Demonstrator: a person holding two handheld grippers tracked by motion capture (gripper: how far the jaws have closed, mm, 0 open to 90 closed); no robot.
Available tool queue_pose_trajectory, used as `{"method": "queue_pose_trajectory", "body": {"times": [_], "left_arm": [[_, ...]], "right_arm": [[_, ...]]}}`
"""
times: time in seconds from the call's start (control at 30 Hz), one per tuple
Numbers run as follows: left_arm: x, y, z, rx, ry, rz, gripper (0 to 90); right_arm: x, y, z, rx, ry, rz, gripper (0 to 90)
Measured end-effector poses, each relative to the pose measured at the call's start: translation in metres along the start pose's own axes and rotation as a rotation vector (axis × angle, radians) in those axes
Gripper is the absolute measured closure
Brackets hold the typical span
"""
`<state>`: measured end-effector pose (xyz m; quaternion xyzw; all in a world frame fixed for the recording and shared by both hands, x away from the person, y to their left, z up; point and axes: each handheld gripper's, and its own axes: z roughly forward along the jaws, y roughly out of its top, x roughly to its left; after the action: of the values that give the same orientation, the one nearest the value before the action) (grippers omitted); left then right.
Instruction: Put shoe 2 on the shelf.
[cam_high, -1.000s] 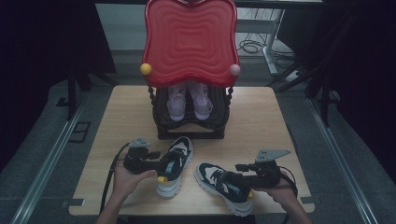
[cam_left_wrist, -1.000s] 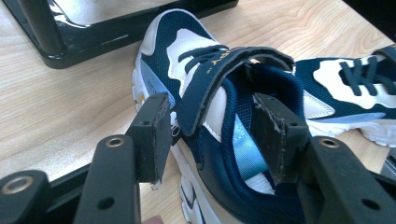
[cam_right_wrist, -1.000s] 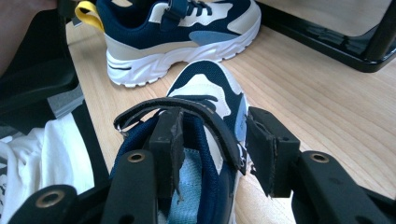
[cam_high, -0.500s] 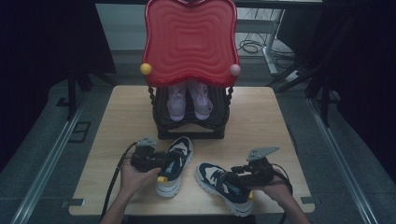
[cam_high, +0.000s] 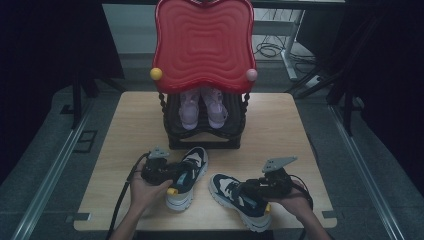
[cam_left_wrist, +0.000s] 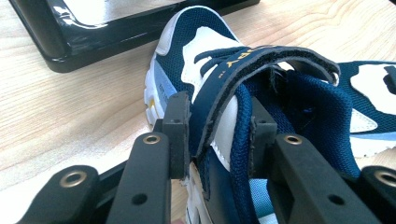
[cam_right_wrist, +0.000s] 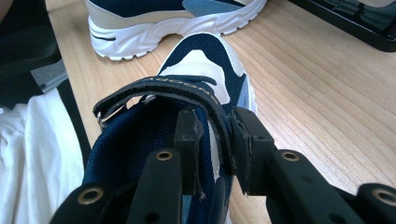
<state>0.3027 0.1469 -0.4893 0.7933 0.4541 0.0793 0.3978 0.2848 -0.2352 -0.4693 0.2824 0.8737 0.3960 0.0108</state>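
In the left gripper view the black fingers (cam_left_wrist: 180, 135) of the left gripper (cam_left_wrist: 217, 135) are seen closed in on the collar wall and hook-and-loop strap of the left navy, white and pale-blue mesh sneaker (cam_left_wrist: 243, 107); their jaws have just been closing, with that wall between them and the pads meeting it. In the right gripper view the black fingers (cam_right_wrist: 189, 140) of the right gripper (cam_right_wrist: 217, 144) are likewise set about the collar and strap of the right navy, white and pale-blue mesh sneaker (cam_right_wrist: 205, 84), one inside the opening and one outside, and the jaws have just been closing on it.

In the high view both sneakers lie at the near edge of the light wooden counter (cam_high: 300, 125), the one in the left gripper (cam_high: 162, 171) pointing toward the black two-tier shoe rack (cam_high: 205, 135), the one in the right gripper (cam_high: 260, 190) lying angled just beside it. A pale pink pair of shoes (cam_high: 202, 107) is already kept on the rack, under the red wavy plastic top panel (cam_high: 204, 45).

For a good grasp, the soft collar should be pinched together with the strap, deep enough that it cannot slip out. Each shoe is probably best lifted level, so the heavy sole does not swing, and the two are best kept apart while raised.
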Motion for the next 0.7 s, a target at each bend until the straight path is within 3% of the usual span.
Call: {"method": "queue_pose_trajectory", "body": {"times": [0.43,0.7], "left_arm": [[-0.0021,0.0003,-0.0014,-0.009,-0.012,0.002,69.7],[-0.0006,0.0011,-0.0057,-0.022,-0.008,-0.003,69.9]], "right_arm": [[0.0023,0.0029,0.0006,0.037,-0.011,-0.003,67.4],[0.0040,0.0048,-0.0004,0.045,-0.028,-0.018,75.1]]}}
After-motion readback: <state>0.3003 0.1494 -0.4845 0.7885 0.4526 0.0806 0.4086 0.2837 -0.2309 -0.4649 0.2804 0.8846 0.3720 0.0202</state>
